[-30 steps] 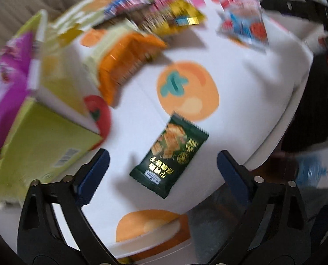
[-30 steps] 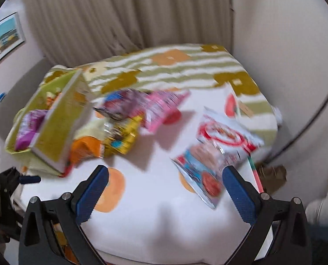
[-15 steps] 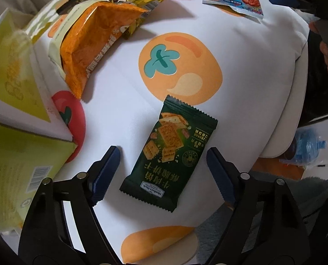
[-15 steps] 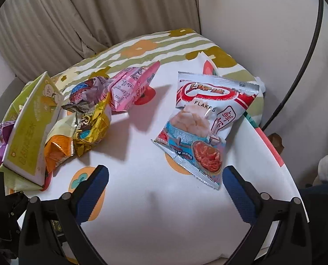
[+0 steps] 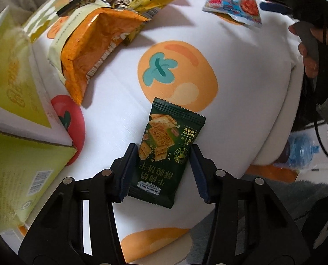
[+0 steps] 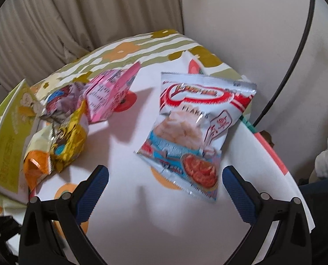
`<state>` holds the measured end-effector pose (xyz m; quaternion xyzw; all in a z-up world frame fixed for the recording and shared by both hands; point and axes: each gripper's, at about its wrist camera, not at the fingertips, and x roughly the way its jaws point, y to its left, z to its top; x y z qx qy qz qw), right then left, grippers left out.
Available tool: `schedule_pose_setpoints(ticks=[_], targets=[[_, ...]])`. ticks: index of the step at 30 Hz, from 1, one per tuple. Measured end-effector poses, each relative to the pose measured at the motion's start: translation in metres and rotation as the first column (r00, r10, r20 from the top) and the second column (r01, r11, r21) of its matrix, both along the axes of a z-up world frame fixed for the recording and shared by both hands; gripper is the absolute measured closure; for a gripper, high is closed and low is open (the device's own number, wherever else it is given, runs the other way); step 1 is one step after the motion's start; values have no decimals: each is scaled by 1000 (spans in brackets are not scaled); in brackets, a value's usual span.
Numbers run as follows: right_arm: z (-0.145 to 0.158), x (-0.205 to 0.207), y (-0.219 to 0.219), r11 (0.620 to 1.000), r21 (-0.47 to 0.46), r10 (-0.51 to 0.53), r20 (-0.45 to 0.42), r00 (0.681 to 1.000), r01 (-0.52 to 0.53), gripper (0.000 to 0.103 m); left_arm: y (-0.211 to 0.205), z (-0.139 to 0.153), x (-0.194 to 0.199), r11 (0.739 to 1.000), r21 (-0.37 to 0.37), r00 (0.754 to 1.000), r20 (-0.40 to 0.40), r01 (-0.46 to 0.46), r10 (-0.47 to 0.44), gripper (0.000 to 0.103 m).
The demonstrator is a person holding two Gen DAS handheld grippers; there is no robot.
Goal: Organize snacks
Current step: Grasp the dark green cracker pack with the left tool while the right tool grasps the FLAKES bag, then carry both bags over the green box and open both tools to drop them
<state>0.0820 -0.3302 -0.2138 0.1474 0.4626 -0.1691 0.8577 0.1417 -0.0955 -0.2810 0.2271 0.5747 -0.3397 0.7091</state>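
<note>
So the left gripper is now pinching the green cracker packet, no longer spread around it, on the near table edge, so it's looking ready to lift, while the right gripper is hanging spread near the flakes bag.

The left hand-held gripper has descended over the dark green foil cracker packet, and its jaws, wide apart a second ago, have closed against the packet's two long edges. The right hand-held gripper, jaws wide, has lowered toward the silver-and-red flakes bag.
</note>
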Motion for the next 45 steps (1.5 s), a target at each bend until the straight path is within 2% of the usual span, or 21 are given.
schedule_pose_setpoints(ticks=[12,15,19,20,22,25,35,41,45], targets=[[-8,39,-19,985,-41,-167,-23,986,166,1,-9,1,42,990,-54,991,-26,-130,129,59],[-13,43,-24,980,-33,-195,-35,980,194,7,-12,2,42,988,-62,989,-34,-144,142,59],[-23,45,-30,978,-9,-208,-67,976,208,25,-14,3,42,985,-68,987,-31,-158,156,59],[-25,44,-32,979,9,-204,-70,976,205,32,-14,2,43,984,-69,986,-31,-163,161,59],[-26,42,-32,980,27,-195,-72,978,197,39,-11,3,39,982,-75,984,-37,-174,172,59],[-25,42,-30,987,29,-155,-73,985,157,43,-7,3,36,982,-70,984,-27,-176,174,59],[-8,21,-25,997,28,-72,-55,996,73,45,-4,23,19,969,-89,973,9,-231,233,59],[25,11,-12,1000,20,14,-15,1000,-14,45,-5,60,7,953,-141,959,47,-270,278,59],[55,6,-2,996,12,88,22,996,-88,45,-5,98,2,930,-199,938,96,-309,332,59]])
